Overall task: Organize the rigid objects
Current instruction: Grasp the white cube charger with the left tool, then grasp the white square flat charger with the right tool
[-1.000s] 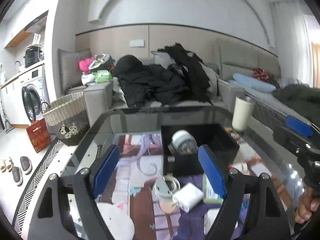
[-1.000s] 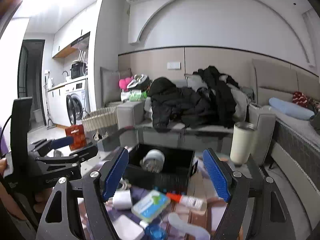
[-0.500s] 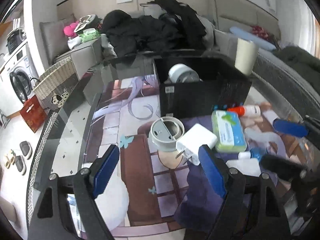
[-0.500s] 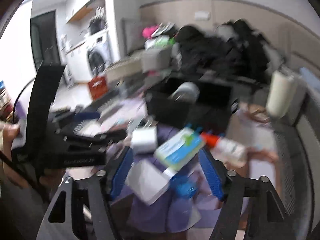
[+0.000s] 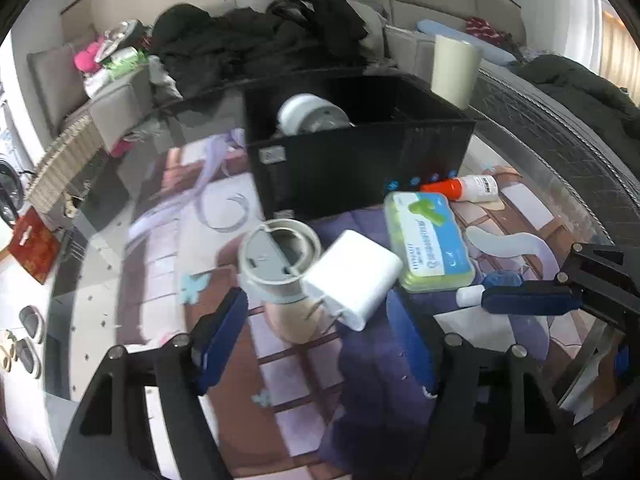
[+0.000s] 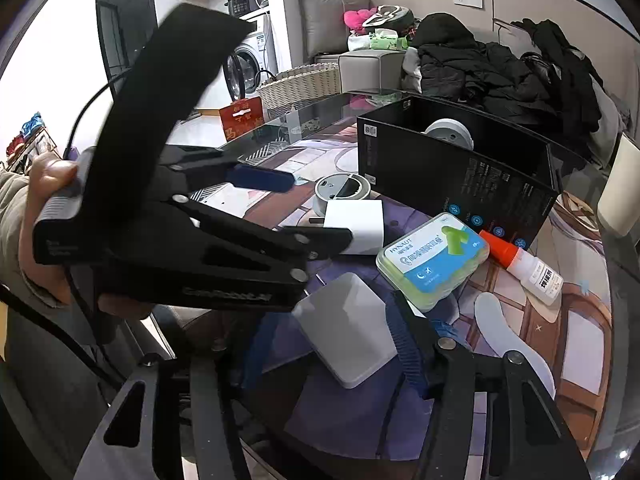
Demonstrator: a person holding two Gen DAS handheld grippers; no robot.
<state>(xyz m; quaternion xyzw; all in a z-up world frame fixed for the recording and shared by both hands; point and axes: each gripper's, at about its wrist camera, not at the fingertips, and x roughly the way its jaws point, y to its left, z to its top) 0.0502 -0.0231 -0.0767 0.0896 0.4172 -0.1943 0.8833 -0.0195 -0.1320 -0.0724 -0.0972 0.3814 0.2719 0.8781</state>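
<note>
A black open box [image 5: 360,148] [image 6: 460,176] stands on the table with a round grey-white device [image 5: 308,116] inside. In front of it lie a grey round holder [image 5: 276,256] [image 6: 340,192], a white charger block [image 5: 354,278] [image 6: 356,226], a green-blue plastic case [image 5: 430,236] [image 6: 434,260], an orange-capped white bottle [image 5: 460,190] [image 6: 524,266] and a flat white square [image 6: 348,338]. My left gripper [image 5: 316,340] is open, just short of the charger and the holder. My right gripper [image 6: 332,344] is open with the white square between its fingers.
A cream tumbler [image 5: 454,70] stands behind the box at the table's far right. A sofa piled with dark clothes [image 6: 500,68] lies beyond the glass table edge [image 5: 92,216]. A wicker basket [image 6: 300,88] and a red box [image 6: 240,120] sit on the floor to the left.
Both grippers have tilted down and moved in low over the table items. The left one has come closer to the charger; the right one now straddles the white square.
</note>
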